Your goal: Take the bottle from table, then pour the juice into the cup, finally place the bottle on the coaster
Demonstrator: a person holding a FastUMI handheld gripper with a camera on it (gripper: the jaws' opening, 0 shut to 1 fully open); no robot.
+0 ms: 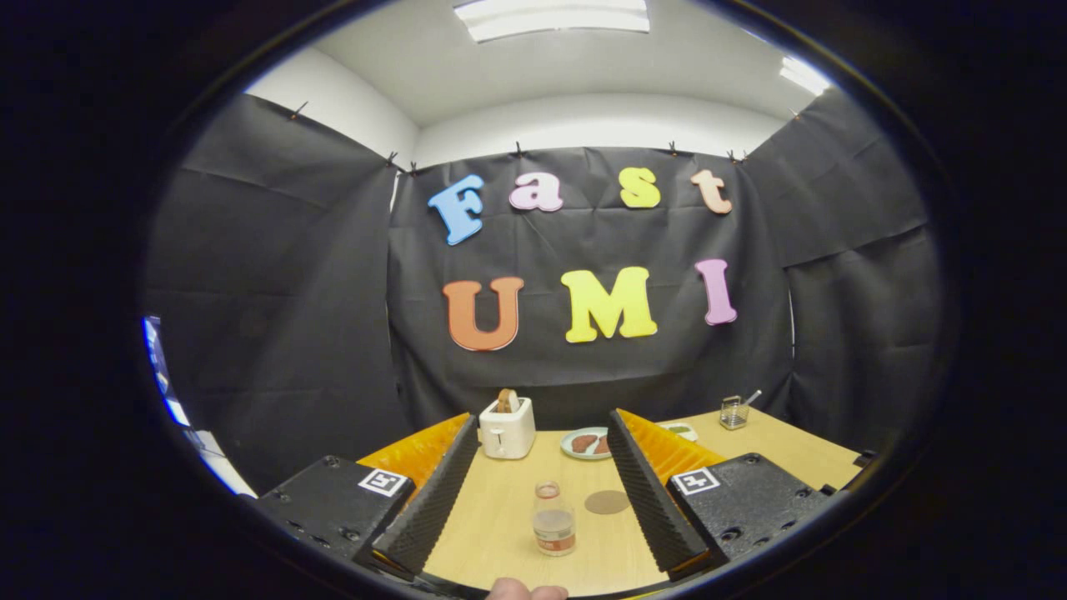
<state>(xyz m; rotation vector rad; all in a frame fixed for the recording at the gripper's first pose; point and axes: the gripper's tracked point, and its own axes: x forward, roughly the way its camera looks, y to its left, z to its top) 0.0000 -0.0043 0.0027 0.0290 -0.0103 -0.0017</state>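
Between your wide-open, empty gripper (pixel 538 492) fingers, the bottle (pixel 553 520) stands upright on the table (pixel 492 525), just beside the coaster (pixel 607 502); advance level, centre it, then close both fingers on its body.

The one camera rides on the gripper (pixel 542 492) itself, set behind and a little above its two fingers (pixel 433 500), and it looks forward along them, so they reach into the picture from below, spread wide apart. It sits just above the near end of the table (pixel 500 517) and faces straight down its length towards the back wall of the booth. The lens is a fisheye, bending the side walls inwards and taking in the ceiling lights (pixel 550 17) overhead. The bottle (pixel 553 521) stands close in front, between the fingers; the toaster (pixel 507 427) and plate (pixel 585 443) lie further off, near the far edge.
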